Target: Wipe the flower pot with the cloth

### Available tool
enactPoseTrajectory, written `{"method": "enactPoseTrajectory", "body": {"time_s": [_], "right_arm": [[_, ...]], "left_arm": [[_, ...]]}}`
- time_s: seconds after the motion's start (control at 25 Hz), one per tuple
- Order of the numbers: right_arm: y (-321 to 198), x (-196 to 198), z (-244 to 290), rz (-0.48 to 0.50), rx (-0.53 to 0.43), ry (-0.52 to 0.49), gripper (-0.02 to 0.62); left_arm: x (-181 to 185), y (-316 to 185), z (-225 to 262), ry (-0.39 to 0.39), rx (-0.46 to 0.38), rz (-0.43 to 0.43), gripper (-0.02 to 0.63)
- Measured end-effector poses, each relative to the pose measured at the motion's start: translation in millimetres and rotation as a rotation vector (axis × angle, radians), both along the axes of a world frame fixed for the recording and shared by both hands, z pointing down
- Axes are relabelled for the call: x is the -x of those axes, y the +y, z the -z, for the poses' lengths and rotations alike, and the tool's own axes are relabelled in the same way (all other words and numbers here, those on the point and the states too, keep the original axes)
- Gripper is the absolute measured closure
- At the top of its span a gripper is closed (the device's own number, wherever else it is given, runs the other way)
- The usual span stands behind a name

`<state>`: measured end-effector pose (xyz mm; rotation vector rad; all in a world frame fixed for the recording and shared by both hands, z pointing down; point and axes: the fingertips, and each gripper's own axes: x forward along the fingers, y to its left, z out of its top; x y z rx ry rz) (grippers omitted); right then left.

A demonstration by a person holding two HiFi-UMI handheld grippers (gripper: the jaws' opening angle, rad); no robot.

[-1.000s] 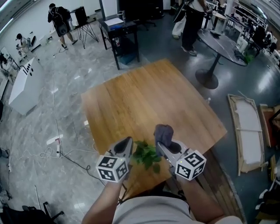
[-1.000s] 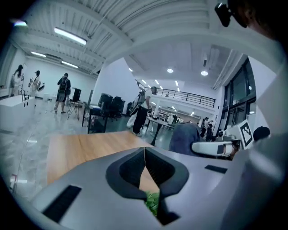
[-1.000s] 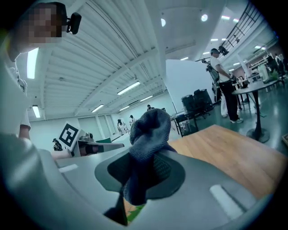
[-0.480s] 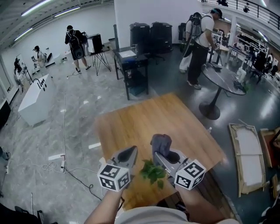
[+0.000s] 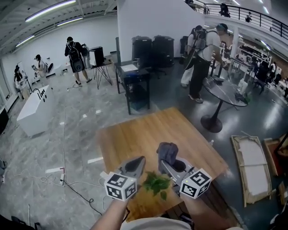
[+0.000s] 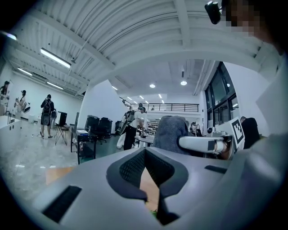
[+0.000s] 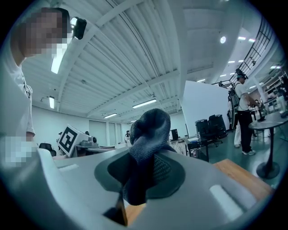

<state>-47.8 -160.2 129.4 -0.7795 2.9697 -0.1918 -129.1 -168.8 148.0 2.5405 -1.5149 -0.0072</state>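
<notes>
Clasping cloth (image 5: 167, 151), right gripper (image 5: 164, 163), leafy plant (image 5: 156, 183) beside it

A big open lab hall: polished grey floor (image 5: 76, 121) with cables (image 5: 72, 182) trailing near left, strip lights (image 5: 49, 10) overhead, a railed mezzanine (image 5: 240, 12) far right, and people (image 5: 74, 53) wearing backpacks among scattered work tables (image 5: 225, 92).

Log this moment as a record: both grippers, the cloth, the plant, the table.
left gripper: jaws together, nothing gripped
right gripper: shut on the cloth
cloth: dark grey, bunched, standing up past the jaws
plant: green leaves low between the two grippers; whatever it stands in is hidden
table: wooden, beneath both grippers
wiping: cloth held clear of the leaves
</notes>
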Motion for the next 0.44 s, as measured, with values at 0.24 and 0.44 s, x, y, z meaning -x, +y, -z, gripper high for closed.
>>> {"method": "enactPoseTrajectory", "body": {"time_s": [0.24,0.44], "right_arm": [[8,-6,0,-0.017,0.008,0.008,0.534],[11,-9,2,-0.029,0.008,0.019,0.534]], "left_arm": [[-8,5,1,0.003,-0.001,-0.026,0.601],[-14,10,6,-0.036,-0.025,-0.028,0.601]]}}
